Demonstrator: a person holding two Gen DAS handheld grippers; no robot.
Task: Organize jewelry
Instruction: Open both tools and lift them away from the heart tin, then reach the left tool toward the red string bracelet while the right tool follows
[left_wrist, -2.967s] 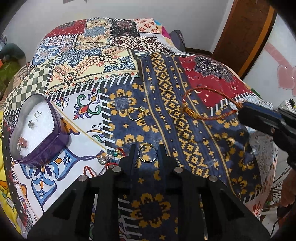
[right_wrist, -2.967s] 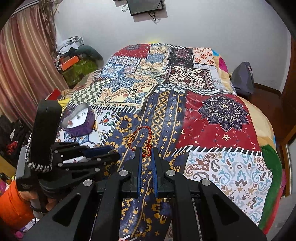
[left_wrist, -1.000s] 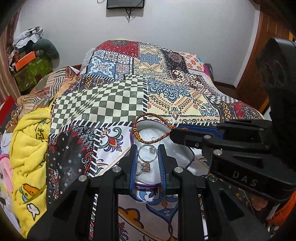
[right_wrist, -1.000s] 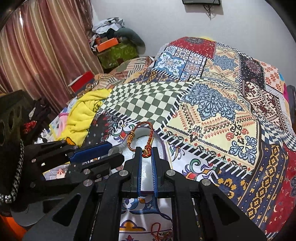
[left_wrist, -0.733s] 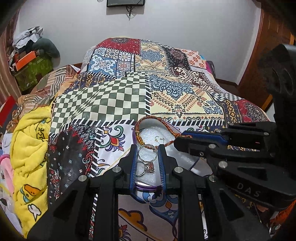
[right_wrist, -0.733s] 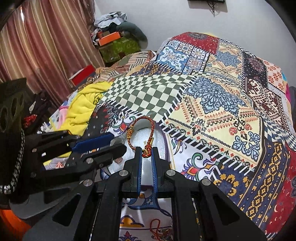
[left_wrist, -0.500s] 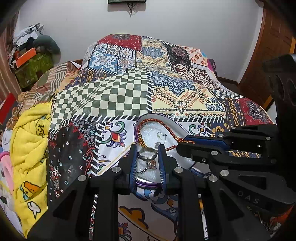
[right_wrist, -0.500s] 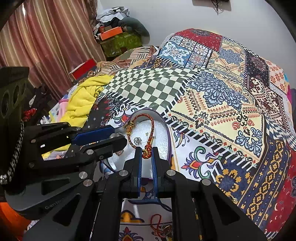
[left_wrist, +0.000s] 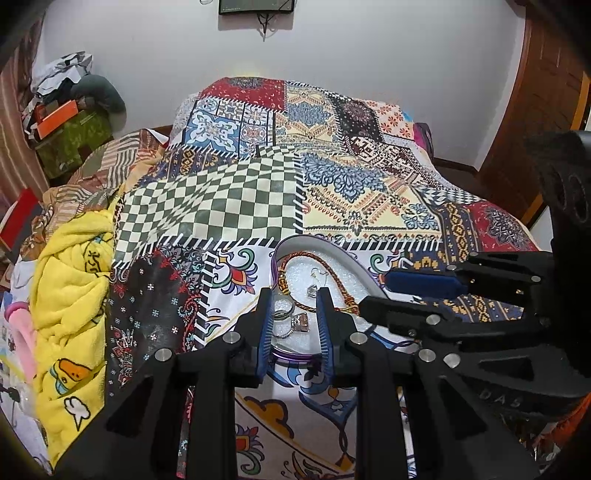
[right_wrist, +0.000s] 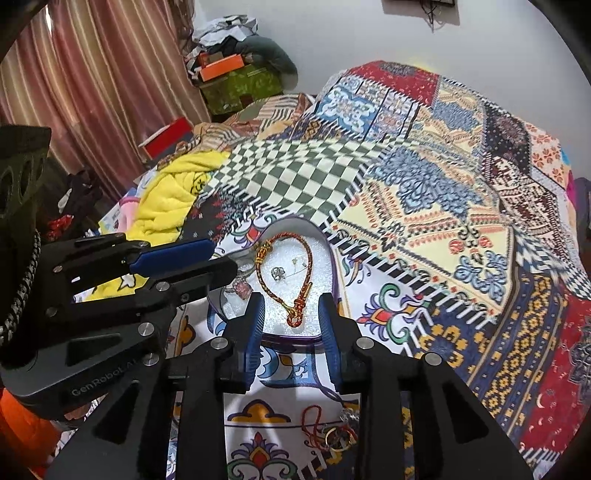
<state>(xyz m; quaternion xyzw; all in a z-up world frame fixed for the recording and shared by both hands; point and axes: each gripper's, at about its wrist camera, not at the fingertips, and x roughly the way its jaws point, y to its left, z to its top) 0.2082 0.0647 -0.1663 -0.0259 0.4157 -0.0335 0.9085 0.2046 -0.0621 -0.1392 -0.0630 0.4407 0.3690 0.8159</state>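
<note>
A purple heart-shaped jewelry box (left_wrist: 314, 244) (right_wrist: 295, 223) with white lining sits on the patchwork bedspread. A red and gold cord bracelet (right_wrist: 307, 266) (left_wrist: 334, 280) lies inside it, free of my right gripper (right_wrist: 291, 325), which stands open just above the bracelet's knot. My left gripper (left_wrist: 294, 321) is open too, over the box's near end. A plain metal ring (left_wrist: 282, 312) rests on the lining between its fingers, beside a pink-stone ring (left_wrist: 300, 321) (right_wrist: 242, 290). Each gripper shows in the other's view, left (right_wrist: 221, 256) and right (left_wrist: 375, 293), both over the box.
Small earrings (right_wrist: 279, 273) also lie in the box. A red cord and gold rings (right_wrist: 332, 432) sit on the bedspread close below my right gripper. A yellow towel (left_wrist: 70, 295) is bunched at the bed's left edge, with curtains and clutter beyond.
Both grippers came down over the box and opened. The ring dropped from the left one and the bracelet from the right one onto the lining.
</note>
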